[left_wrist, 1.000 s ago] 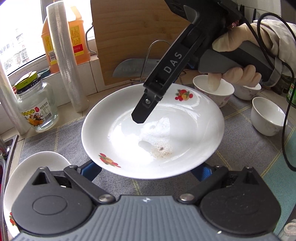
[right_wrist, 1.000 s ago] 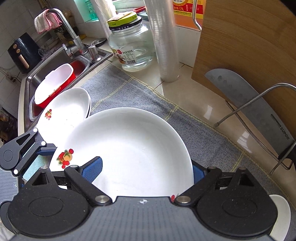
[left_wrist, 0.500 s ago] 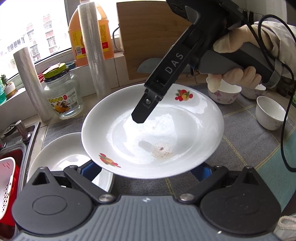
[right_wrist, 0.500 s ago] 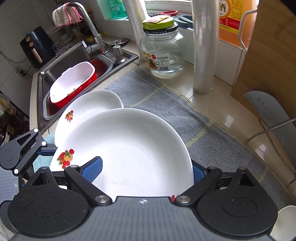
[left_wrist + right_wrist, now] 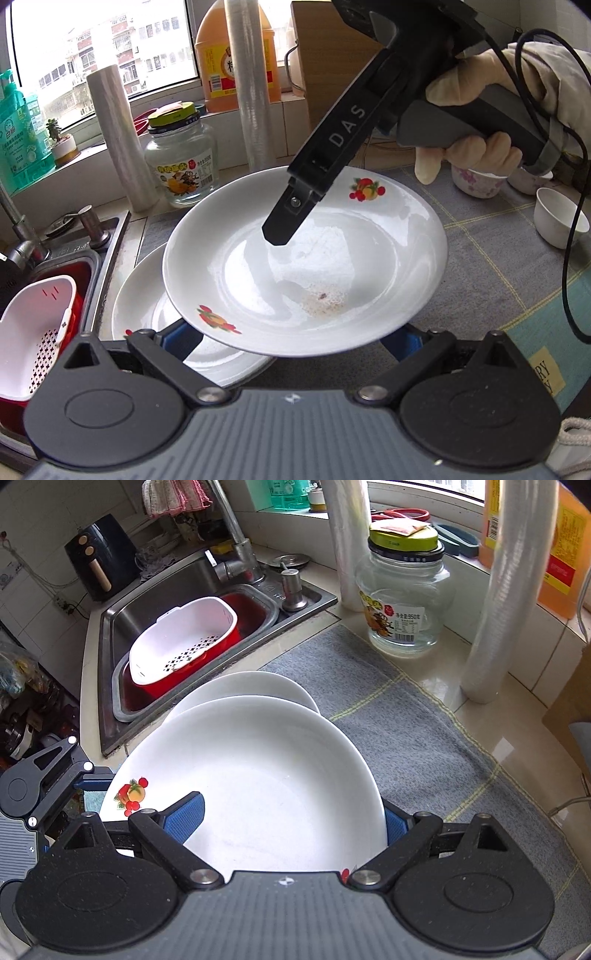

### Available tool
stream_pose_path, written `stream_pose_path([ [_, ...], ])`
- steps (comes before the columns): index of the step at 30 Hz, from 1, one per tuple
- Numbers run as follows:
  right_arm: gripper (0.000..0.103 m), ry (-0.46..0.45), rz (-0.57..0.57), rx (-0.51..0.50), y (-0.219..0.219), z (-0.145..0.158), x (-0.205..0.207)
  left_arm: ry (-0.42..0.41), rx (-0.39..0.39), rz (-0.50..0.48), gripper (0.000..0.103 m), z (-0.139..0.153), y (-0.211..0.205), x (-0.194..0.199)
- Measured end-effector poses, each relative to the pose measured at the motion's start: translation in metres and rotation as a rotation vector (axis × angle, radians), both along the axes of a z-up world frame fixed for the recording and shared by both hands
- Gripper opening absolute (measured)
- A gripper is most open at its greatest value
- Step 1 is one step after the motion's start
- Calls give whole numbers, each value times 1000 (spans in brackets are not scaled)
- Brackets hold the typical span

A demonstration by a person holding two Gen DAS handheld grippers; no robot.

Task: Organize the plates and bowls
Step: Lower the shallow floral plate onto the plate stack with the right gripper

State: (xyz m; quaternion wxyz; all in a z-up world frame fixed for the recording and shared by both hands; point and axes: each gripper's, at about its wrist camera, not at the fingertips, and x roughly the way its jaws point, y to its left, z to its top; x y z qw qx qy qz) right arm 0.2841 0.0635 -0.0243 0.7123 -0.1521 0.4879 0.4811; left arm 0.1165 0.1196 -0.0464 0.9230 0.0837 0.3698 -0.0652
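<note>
A white plate (image 5: 332, 266) with fruit decals and a brown smear in its well hangs in the air, carried by both grippers. My left gripper (image 5: 293, 338) has its blue pads at the plate's near rim and is shut on it. My right gripper (image 5: 291, 823) grips the far side: one finger (image 5: 284, 229) lies over the well, the other is hidden beneath. A second white plate (image 5: 147, 306) (image 5: 251, 683) lies on the grey mat (image 5: 406, 731) by the sink, partly under the carried plate. Small bowls (image 5: 476, 181) (image 5: 557, 218) stand at the right.
The steel sink (image 5: 317, 598) holds a red basin with a white colander (image 5: 177, 642). A glass jar (image 5: 402, 602), two film rolls (image 5: 506, 590), an oil bottle (image 5: 229, 55) and a wooden cutting board (image 5: 321, 55) line the back. A gloved hand (image 5: 472, 151) holds the right gripper.
Both grippers have carried the plate leftward to the sink end of the mat. The lower plate has come under it, and the bowls have slid off to the right.
</note>
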Motion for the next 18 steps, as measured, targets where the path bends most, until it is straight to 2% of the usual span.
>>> stream_pose_path([
  [18,98,30,34,-24,64,-20,-6,53,-19,37,100,-12,49,-8],
])
